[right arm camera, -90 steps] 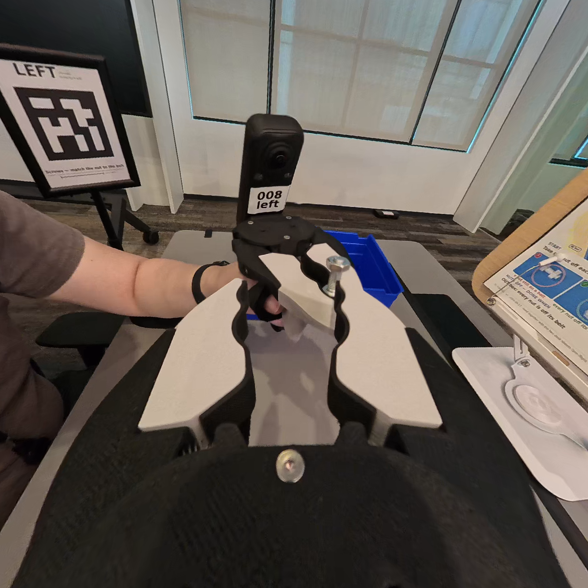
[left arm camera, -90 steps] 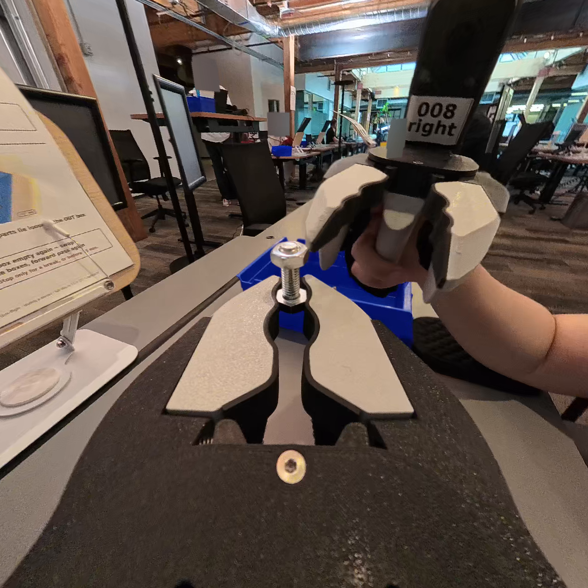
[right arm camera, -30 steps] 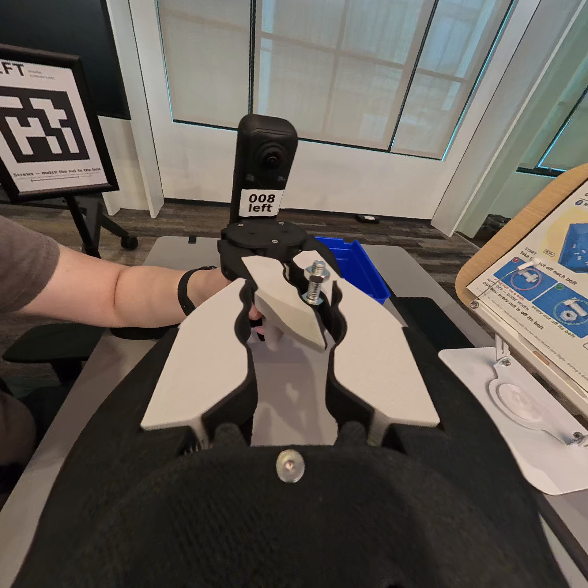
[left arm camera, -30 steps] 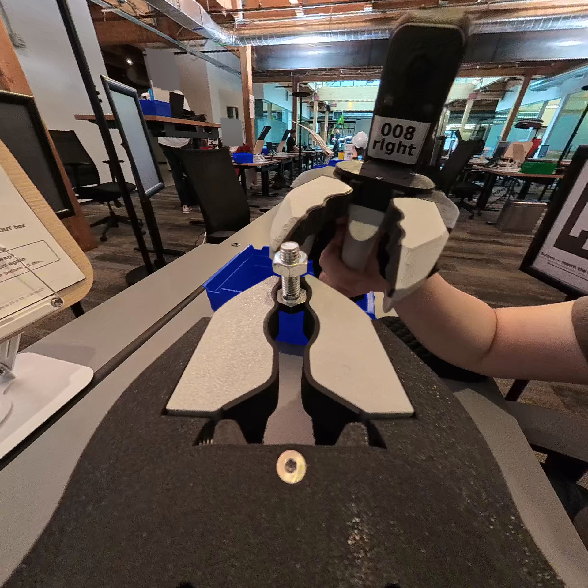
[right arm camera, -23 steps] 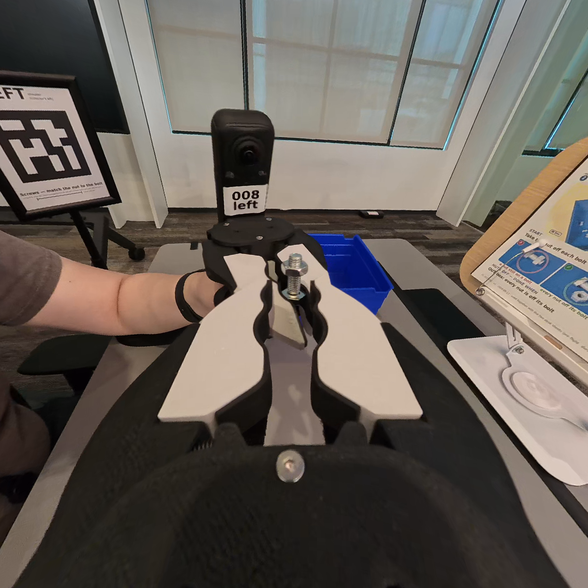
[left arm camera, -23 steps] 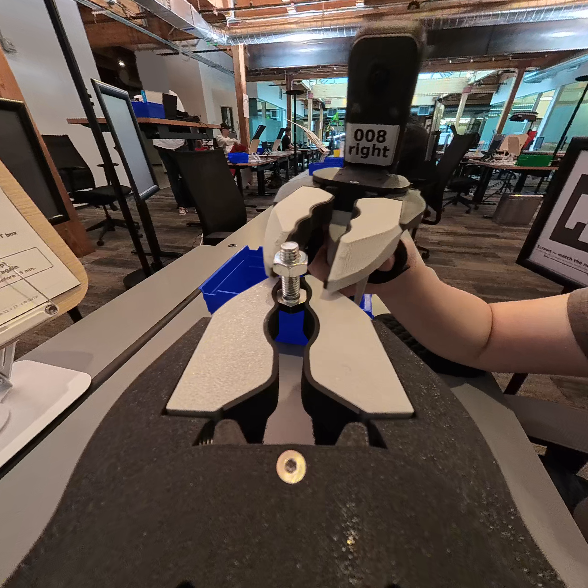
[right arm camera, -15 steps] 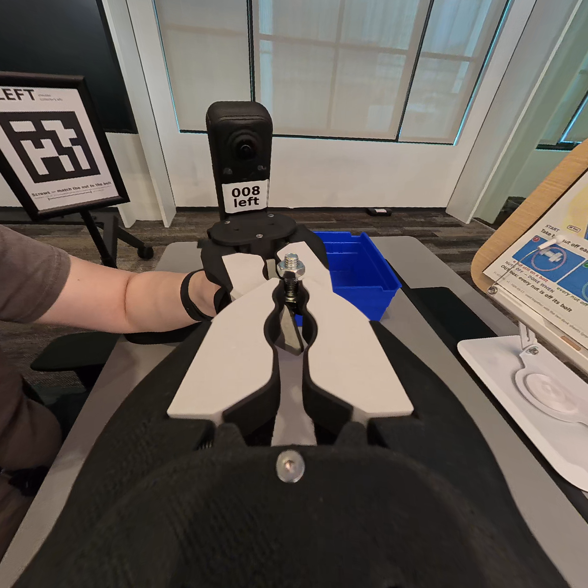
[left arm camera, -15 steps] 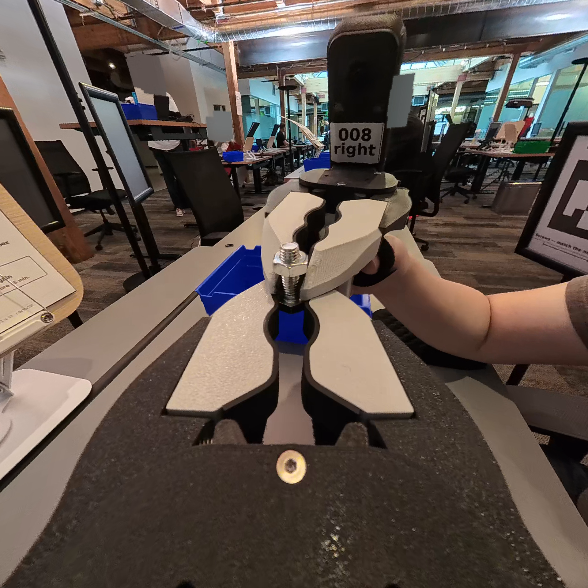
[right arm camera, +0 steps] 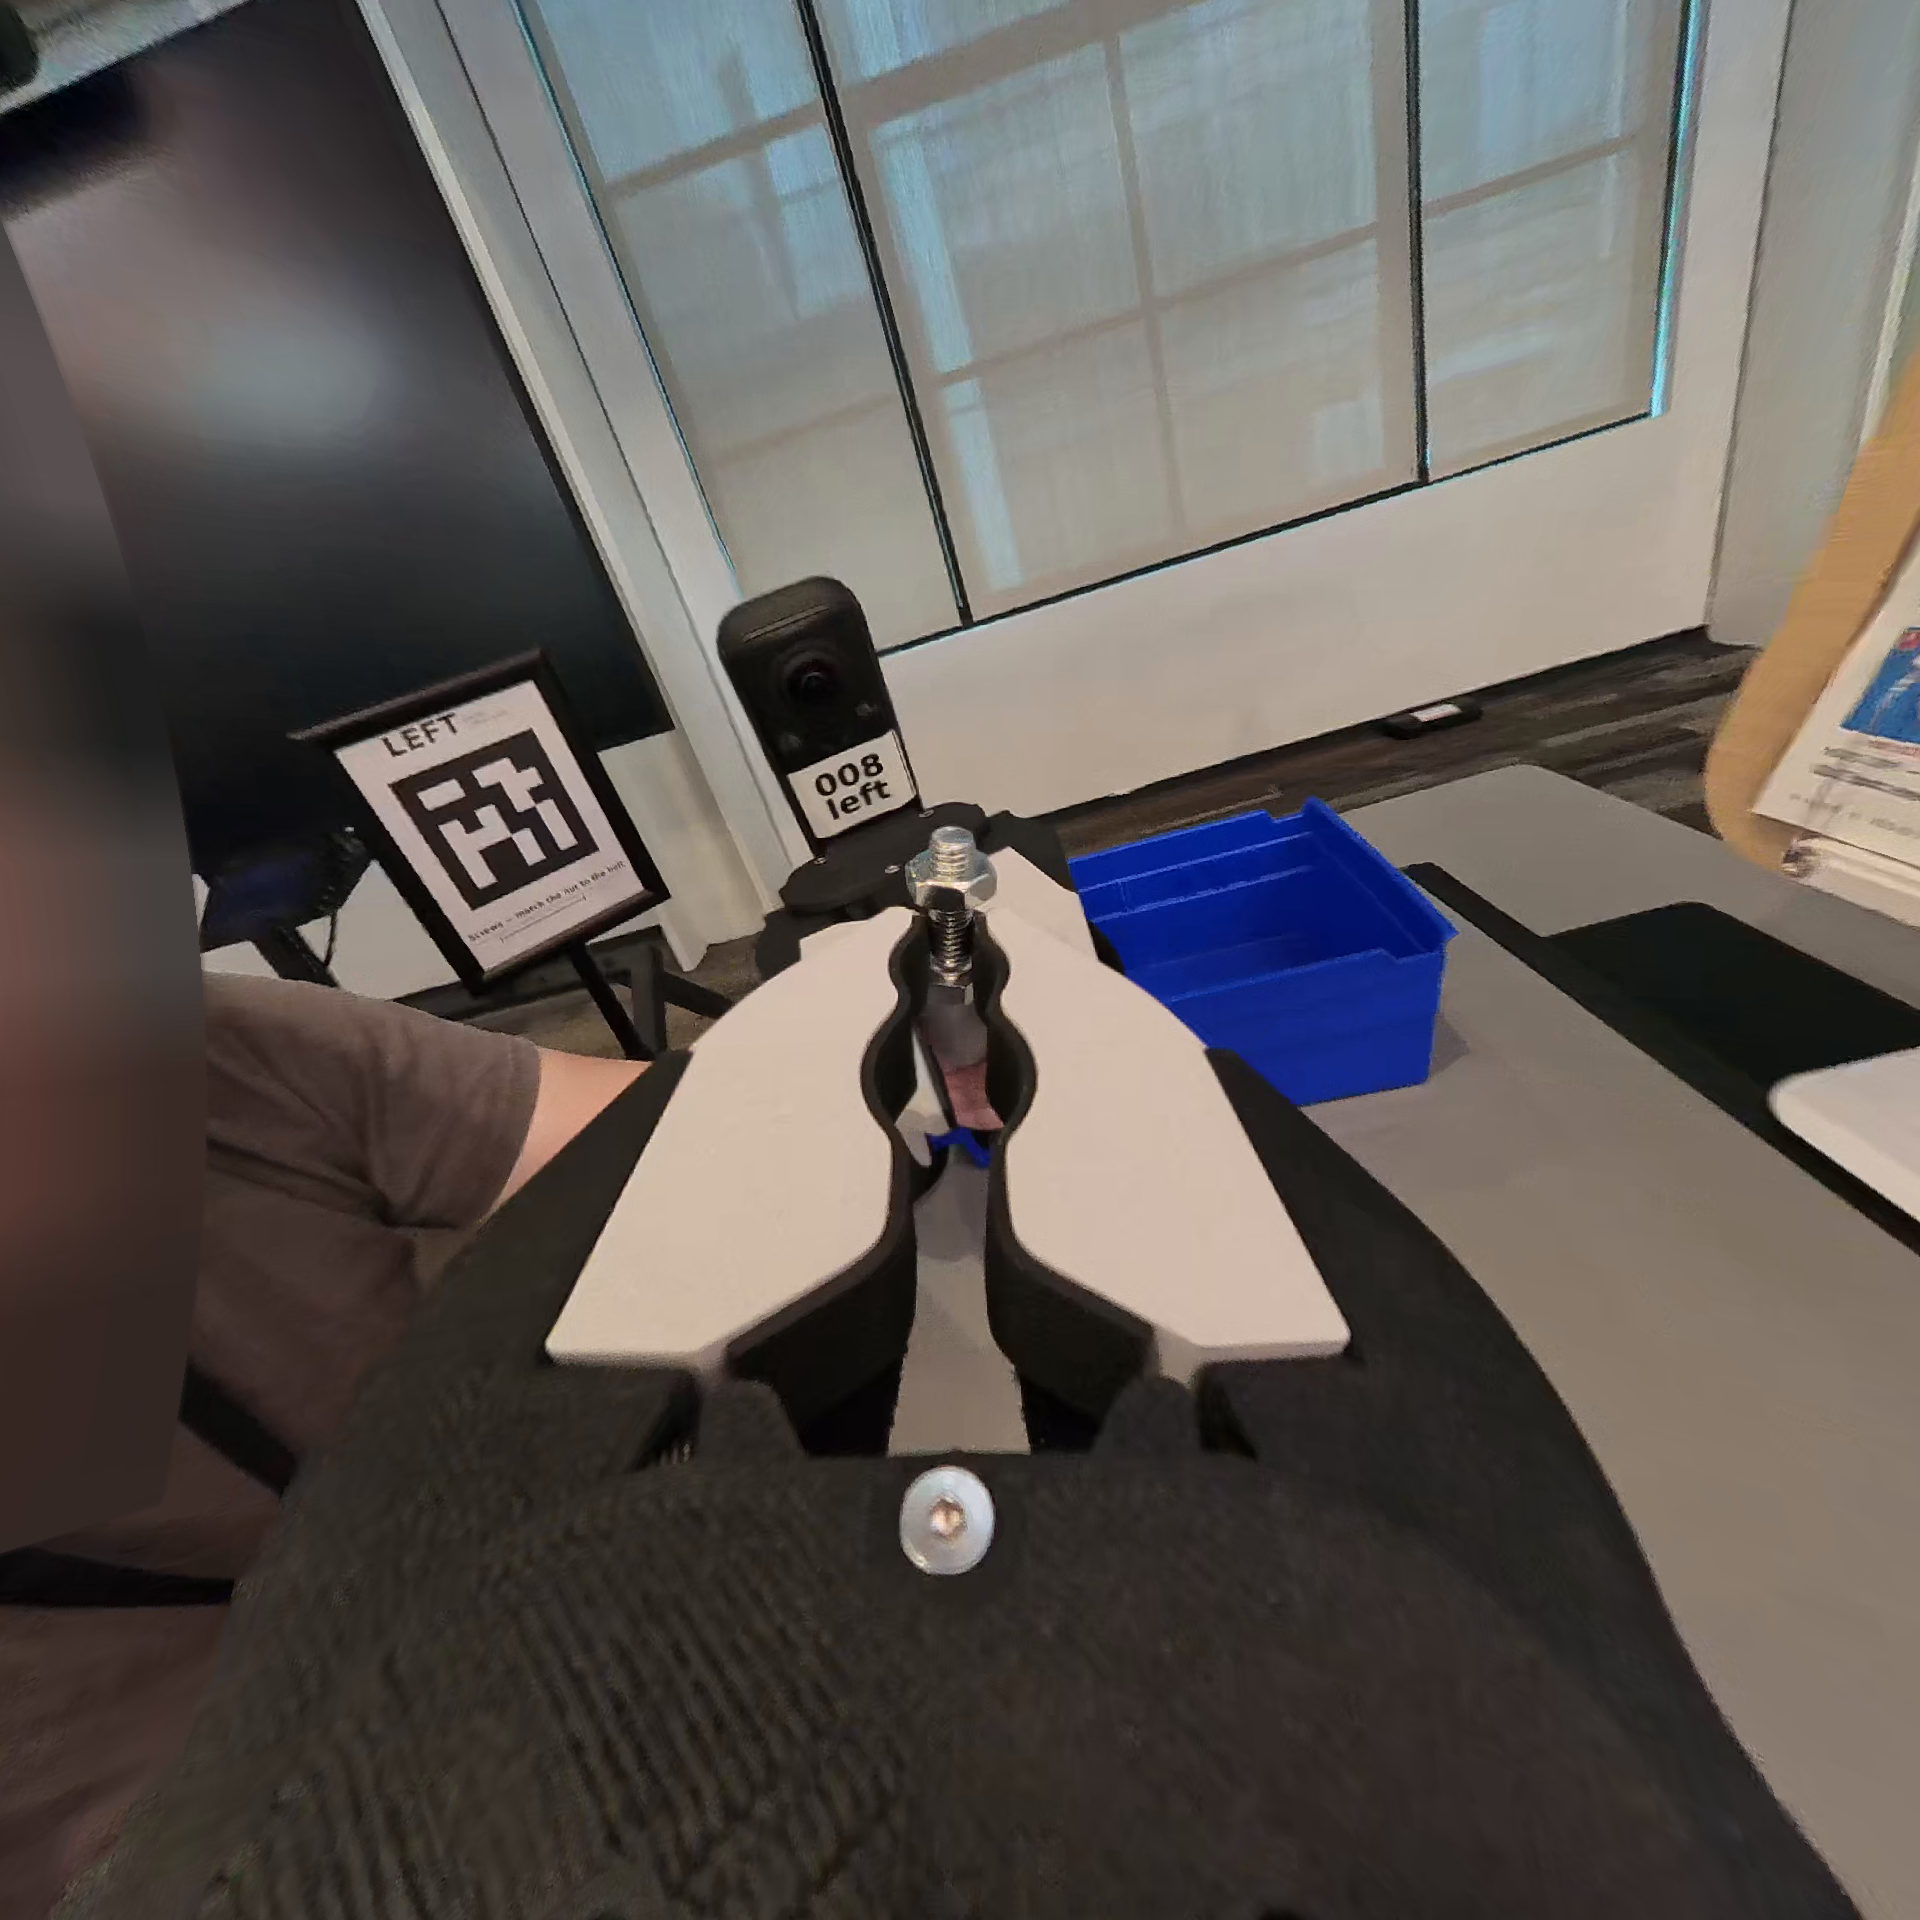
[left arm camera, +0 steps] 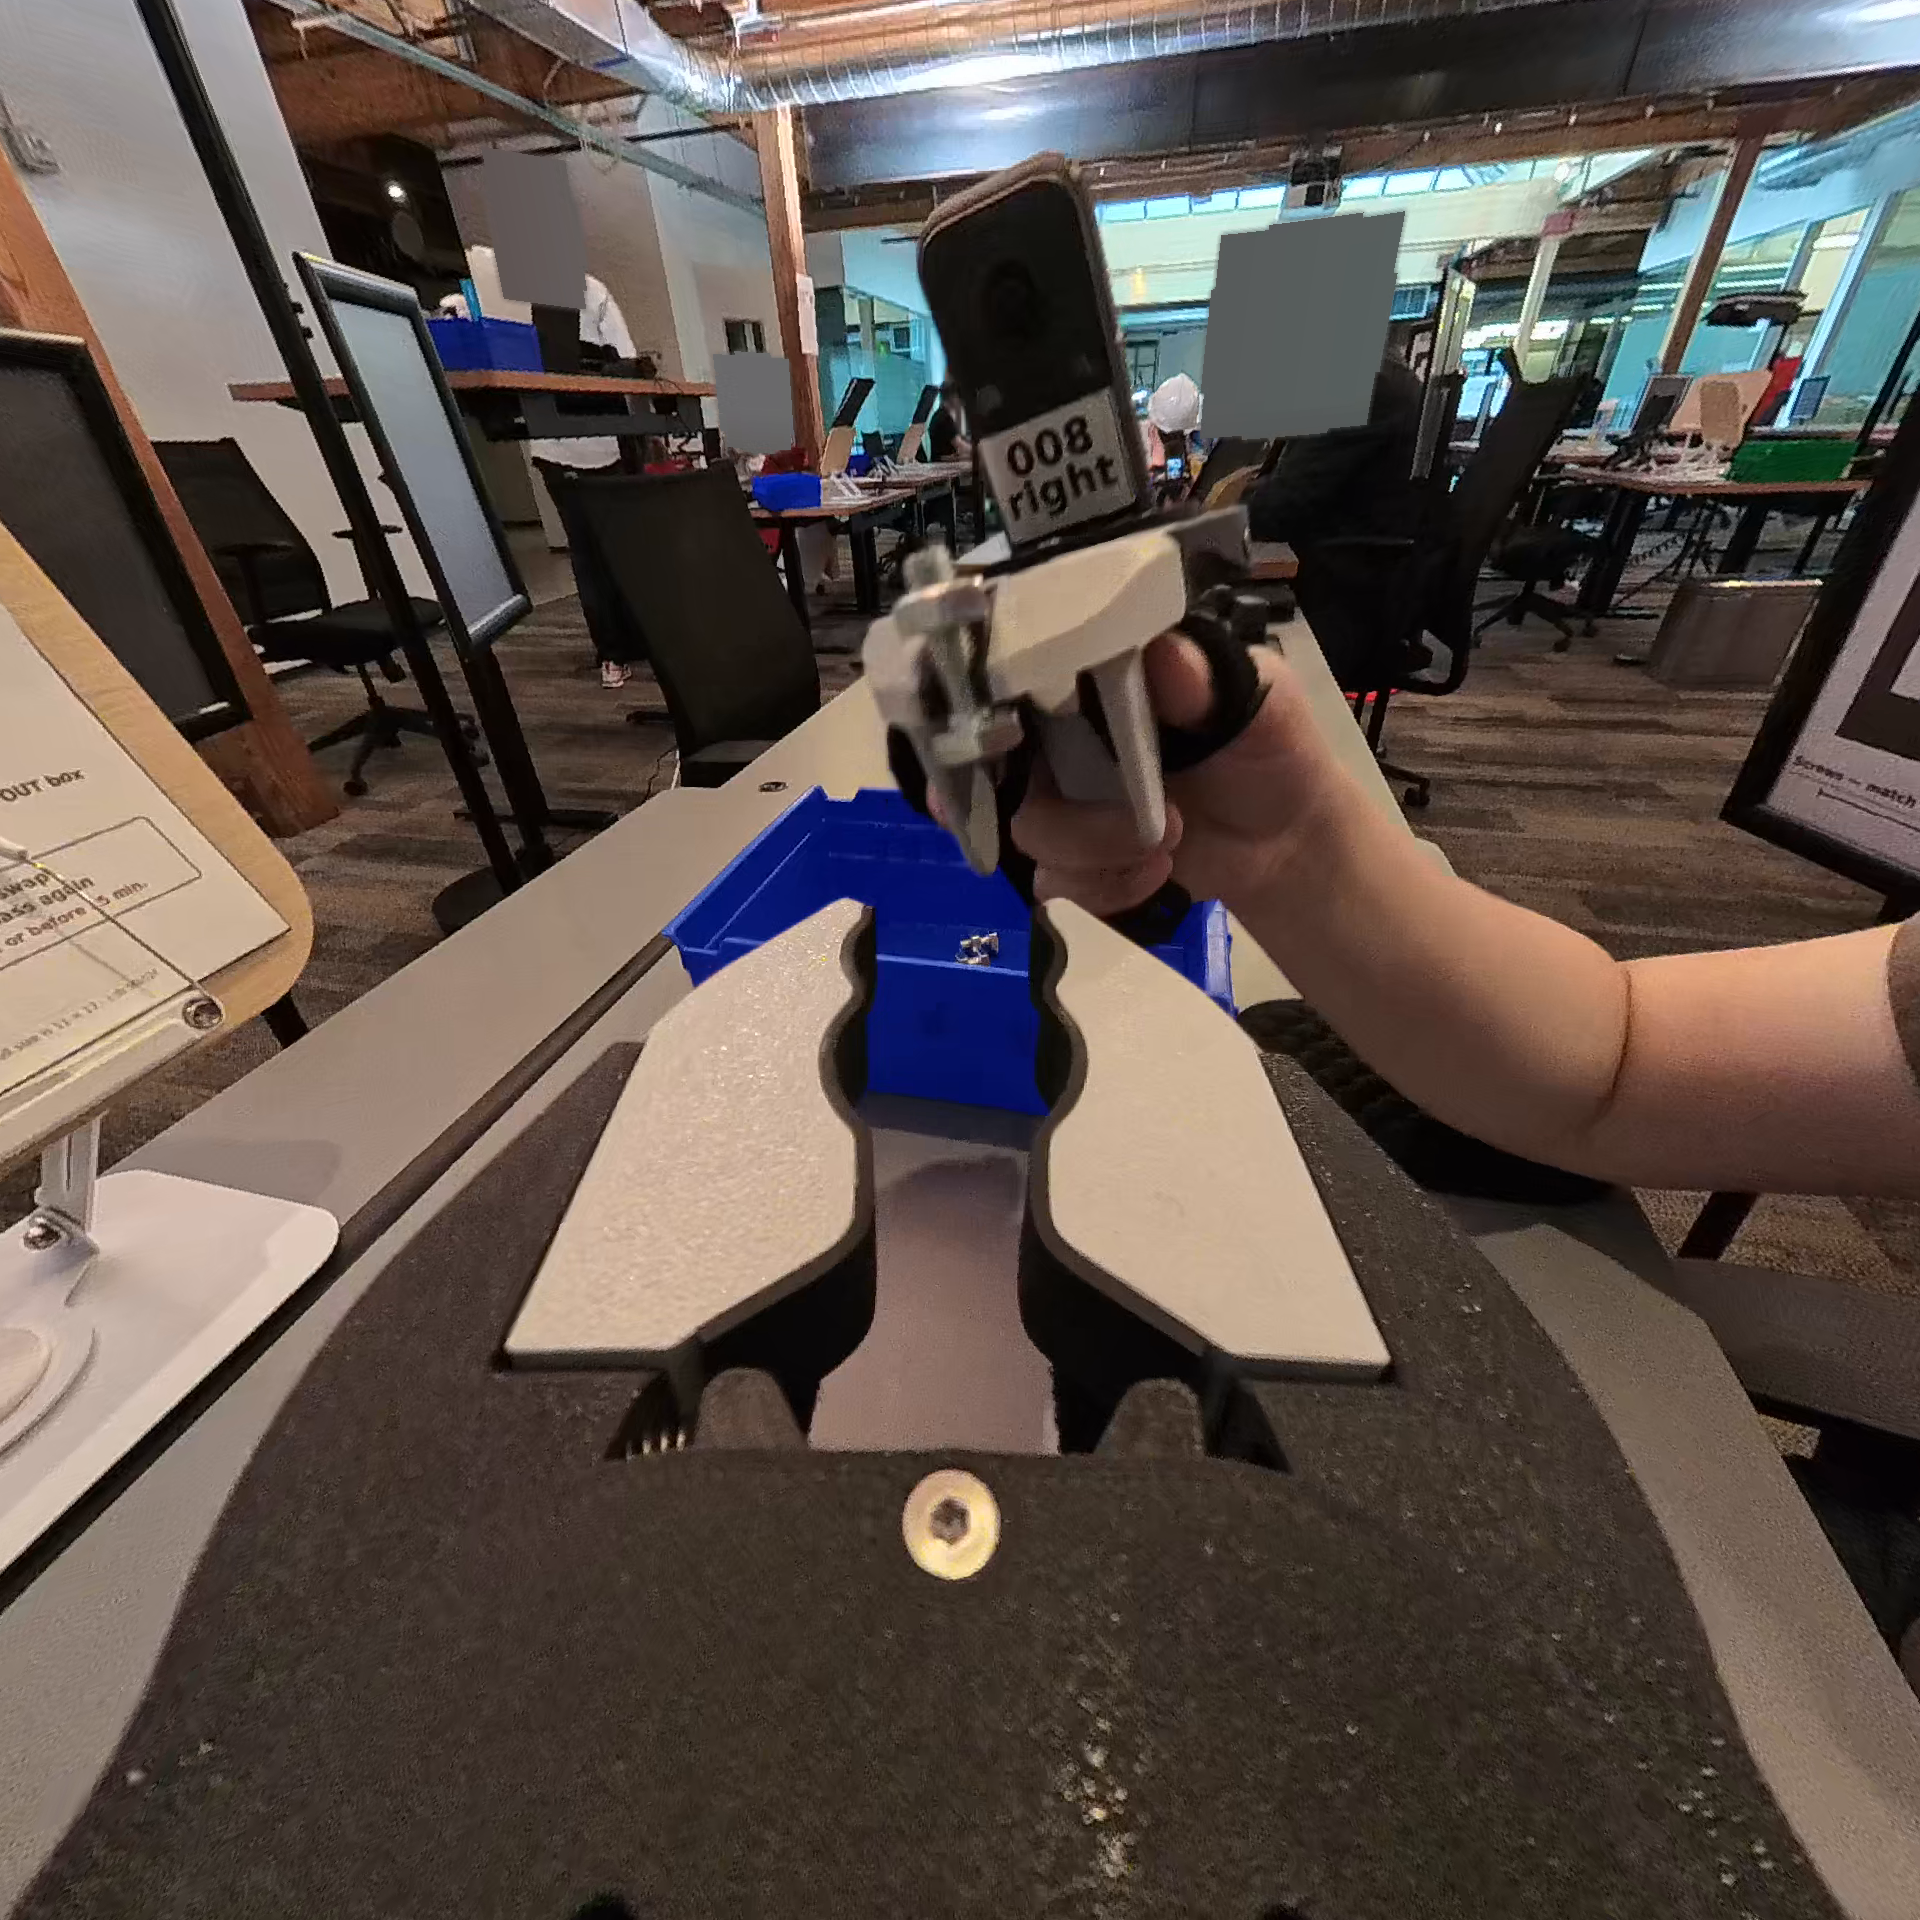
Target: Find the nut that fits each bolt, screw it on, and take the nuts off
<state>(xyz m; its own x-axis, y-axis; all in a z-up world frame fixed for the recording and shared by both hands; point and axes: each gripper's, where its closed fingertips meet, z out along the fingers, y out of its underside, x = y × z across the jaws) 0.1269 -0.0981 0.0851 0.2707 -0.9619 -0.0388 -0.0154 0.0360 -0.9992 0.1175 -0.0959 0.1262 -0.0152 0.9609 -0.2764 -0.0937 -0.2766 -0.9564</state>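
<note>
A silver bolt (right arm camera: 948, 940) with a hex nut (right arm camera: 951, 885) near its top stands upright in my right gripper (right arm camera: 951, 940), which is shut on the shaft below the nut. In the left wrist view the right gripper (left arm camera: 966, 686) is held up above the blue bin (left arm camera: 935, 997), with the bolt (left arm camera: 961, 675) tilted in its tips. My left gripper (left arm camera: 951, 925) is open and empty, below and in front of the right one. A few small metal parts (left arm camera: 977, 948) lie in the bin.
The blue bin (right arm camera: 1299, 966) sits on the grey table (right arm camera: 1558, 1195). An instruction board on a white stand (left arm camera: 104, 914) is at one side, and framed marker signs (left arm camera: 1849, 727) (right arm camera: 499, 821) stand beyond the table. A black mat (right arm camera: 1714, 987) lies by the bin. The person's forearm (left arm camera: 1455, 1018) reaches across. Left tips to right tips: about 4 centimetres.
The right gripper closed on the bolt that my left gripper held. The left gripper then opened and let go, and the right gripper lifted the bolt up and away.
</note>
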